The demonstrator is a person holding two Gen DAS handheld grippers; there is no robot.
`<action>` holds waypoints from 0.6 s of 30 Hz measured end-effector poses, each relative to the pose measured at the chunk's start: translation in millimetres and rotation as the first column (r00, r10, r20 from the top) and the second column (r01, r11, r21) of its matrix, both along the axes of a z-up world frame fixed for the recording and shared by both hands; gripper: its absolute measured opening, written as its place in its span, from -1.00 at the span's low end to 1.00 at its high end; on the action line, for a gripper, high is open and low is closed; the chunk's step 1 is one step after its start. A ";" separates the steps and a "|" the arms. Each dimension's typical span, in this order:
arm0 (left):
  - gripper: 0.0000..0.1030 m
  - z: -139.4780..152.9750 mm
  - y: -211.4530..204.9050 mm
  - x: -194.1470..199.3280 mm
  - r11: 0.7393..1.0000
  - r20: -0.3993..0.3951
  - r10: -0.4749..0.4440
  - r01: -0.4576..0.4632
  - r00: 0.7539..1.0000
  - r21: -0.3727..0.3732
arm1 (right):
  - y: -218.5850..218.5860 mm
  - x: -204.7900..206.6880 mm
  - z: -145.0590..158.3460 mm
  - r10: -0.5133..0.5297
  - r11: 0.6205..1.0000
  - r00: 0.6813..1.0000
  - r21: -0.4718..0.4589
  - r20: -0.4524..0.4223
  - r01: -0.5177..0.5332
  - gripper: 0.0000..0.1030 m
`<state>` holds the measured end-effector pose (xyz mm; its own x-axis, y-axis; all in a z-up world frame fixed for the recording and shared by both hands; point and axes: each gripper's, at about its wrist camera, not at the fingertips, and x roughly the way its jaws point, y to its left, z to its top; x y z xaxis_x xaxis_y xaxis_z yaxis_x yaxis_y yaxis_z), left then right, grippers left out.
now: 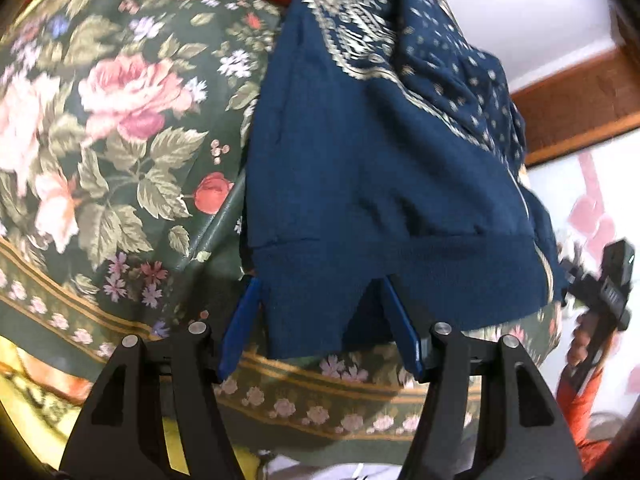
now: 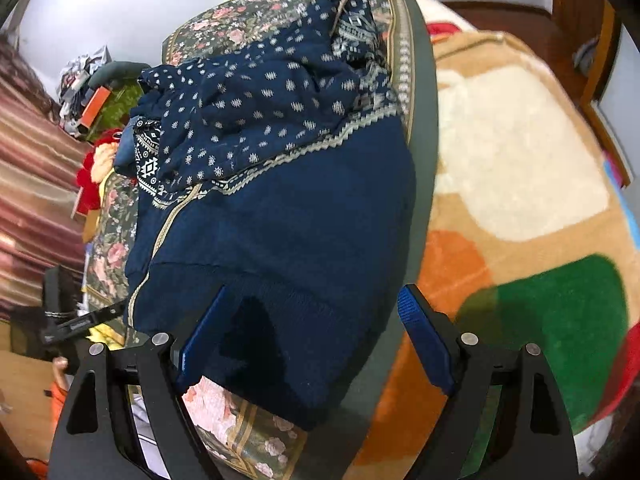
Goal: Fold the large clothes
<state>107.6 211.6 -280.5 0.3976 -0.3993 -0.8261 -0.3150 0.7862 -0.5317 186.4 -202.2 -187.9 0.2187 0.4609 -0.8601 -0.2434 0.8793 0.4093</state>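
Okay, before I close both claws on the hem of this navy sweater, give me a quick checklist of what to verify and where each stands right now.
1. Left claw open: ok, both blue pads apart.
2. Hem of the navy sweater between the left pads: ok, the ribbed band sits in the gap, not yet pinched.
3. Right claw open: ok, jaws wide.
4. Hem between the right pads: ok, the sweater's corner lies in the gap, nearer the left pad.
5. Only one layer caught, no floral bedspread: cannot tell, the hem hides what is beneath.
6. Upper sweater lying flat: not ok, the patterned part is bunched up.
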 end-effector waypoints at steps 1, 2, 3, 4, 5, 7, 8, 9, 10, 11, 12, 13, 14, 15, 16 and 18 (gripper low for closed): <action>0.21 -4.9 1.7 -0.1 1.000 -0.004 0.012 -0.012 1.000 -0.025 | -0.1 1.8 -3.9 -0.004 1.000 1.000 -0.003 -0.012 0.004 0.61; 0.21 -10.4 3.6 1.3 0.998 -0.008 0.025 -0.025 1.000 -0.057 | -0.5 2.9 -7.5 -0.015 1.000 1.000 -0.010 -0.016 0.014 0.59; 0.21 -13.8 5.9 2.1 0.996 -0.010 0.035 -0.036 0.999 -0.080 | -0.9 3.1 -8.8 -0.019 1.000 1.000 -0.011 -0.012 0.019 0.58; 0.21 -18.1 8.5 2.4 0.993 -0.013 0.054 -0.055 0.998 -0.108 | -1.6 2.9 -8.3 -0.020 1.000 1.000 -0.011 -0.006 0.020 0.57; 0.21 -20.6 10.3 2.7 0.990 -0.010 0.063 -0.063 0.998 -0.129 | -1.2 3.3 -6.3 -0.019 1.000 1.000 -0.010 -0.002 0.019 0.50; 0.21 -21.2 11.7 3.3 0.989 -0.004 0.055 -0.055 0.998 -0.138 | -0.1 3.1 -2.0 -0.009 1.000 1.000 0.001 0.012 0.009 0.31; 0.21 -20.6 11.8 3.6 0.989 0.001 0.049 -0.048 0.999 -0.138 | 0.2 3.4 -1.0 -0.007 1.000 1.000 0.005 0.017 0.006 0.17; 0.21 -20.4 12.5 5.8 0.989 0.004 0.045 -0.044 0.999 -0.141 | 0.6 3.9 -0.5 -0.004 1.000 1.000 0.009 0.021 0.004 0.05; 0.20 -20.6 12.6 6.6 0.988 0.012 0.037 -0.034 0.999 -0.149 | 1.3 4.9 -1.0 -0.004 1.000 1.000 0.013 0.022 0.004 0.01; 0.16 -21.1 13.7 7.8 0.987 0.017 0.035 -0.032 0.999 -0.154 | 2.6 6.9 -2.0 -0.005 1.000 1.000 0.015 0.022 0.005 -0.07; 0.06 -22.8 15.7 9.5 0.986 0.019 0.037 -0.034 0.999 -0.164 | 3.3 7.6 -2.0 -0.008 1.000 1.000 0.021 0.025 0.008 -0.21; -0.09 -23.7 17.0 11.1 0.982 0.023 0.044 -0.039 0.999 -0.187 | 4.7 8.7 -1.7 -0.006 1.000 1.000 0.026 0.027 0.005 -0.28; -0.20 -23.7 18.4 12.7 0.978 0.027 0.054 -0.048 0.998 -0.201 | 6.6 9.7 -0.9 -0.004 1.000 1.000 0.030 0.030 0.003 -0.40; -0.48 -23.4 19.4 13.3 0.975 0.030 0.060 -0.052 0.998 -0.214 | 8.2 10.2 0.6 -0.004 0.999 0.999 0.035 0.035 0.002 -0.54; -0.69 -23.9 22.2 14.6 0.971 0.033 0.062 -0.052 0.998 -0.232 | 10.1 10.8 2.1 -0.002 0.999 0.999 0.037 0.040 0.001 -0.59; -0.77 -20.6 22.7 15.4 0.973 0.031 0.068 -0.059 0.997 -0.221 | 14.4 11.6 6.9 0.005 0.999 0.998 0.032 0.064 -0.007 -0.78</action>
<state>123.0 234.3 -301.1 0.4574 -0.5427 -0.7045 -0.3367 0.6275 -0.7020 198.0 -187.8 -181.0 0.2700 0.4899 -0.8289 -0.2752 0.8642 0.4212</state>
